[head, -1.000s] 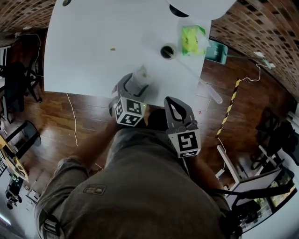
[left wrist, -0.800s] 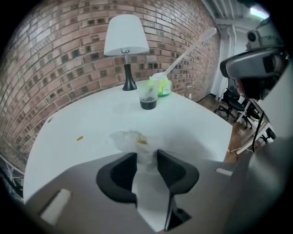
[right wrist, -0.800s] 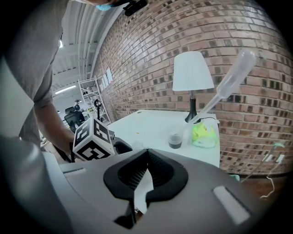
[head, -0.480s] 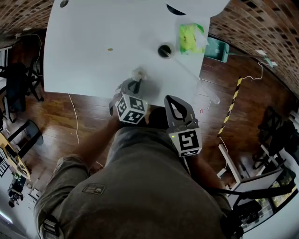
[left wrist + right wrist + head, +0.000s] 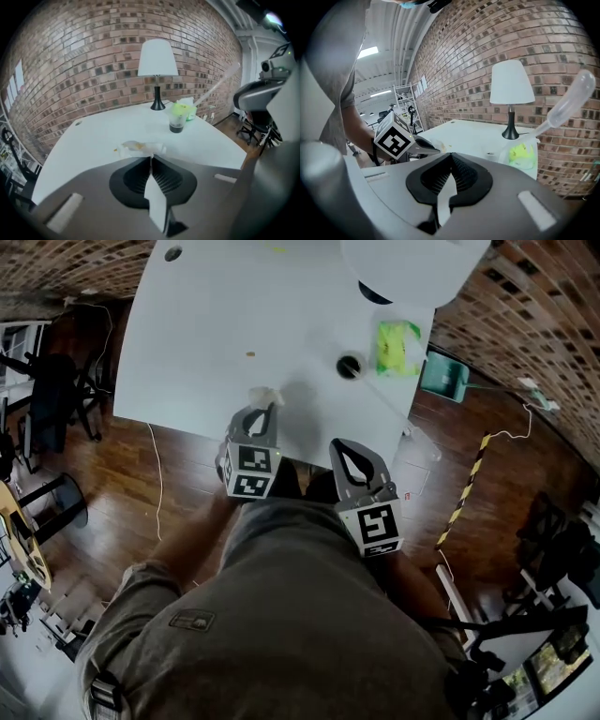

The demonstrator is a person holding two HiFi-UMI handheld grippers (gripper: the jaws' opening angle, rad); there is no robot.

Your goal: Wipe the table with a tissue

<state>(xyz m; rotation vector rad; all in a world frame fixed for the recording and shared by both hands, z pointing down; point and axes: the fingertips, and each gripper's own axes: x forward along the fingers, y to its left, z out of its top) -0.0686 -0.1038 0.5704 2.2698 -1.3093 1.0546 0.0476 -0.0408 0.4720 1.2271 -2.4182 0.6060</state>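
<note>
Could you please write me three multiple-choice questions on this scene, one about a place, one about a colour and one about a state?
1. In the head view, where does the dark cup stand relative to the green pack?
A. close beside it, on its left
B. stacked on top of it
C. close beside it, on its right

2. What colour is the lampshade?
A. red
B. white
C. black

3. What state is the left gripper in?
A. open, nothing in it
B. shut on the cup
C. shut on a crumpled tissue

Answers:
1 A, as the cup sits just left of the pack in the head view.
2 B, as the shade shows plain white against the brick wall.
3 C, as the jaws, which have just been closing, pinch the tissue at their tips.
</note>
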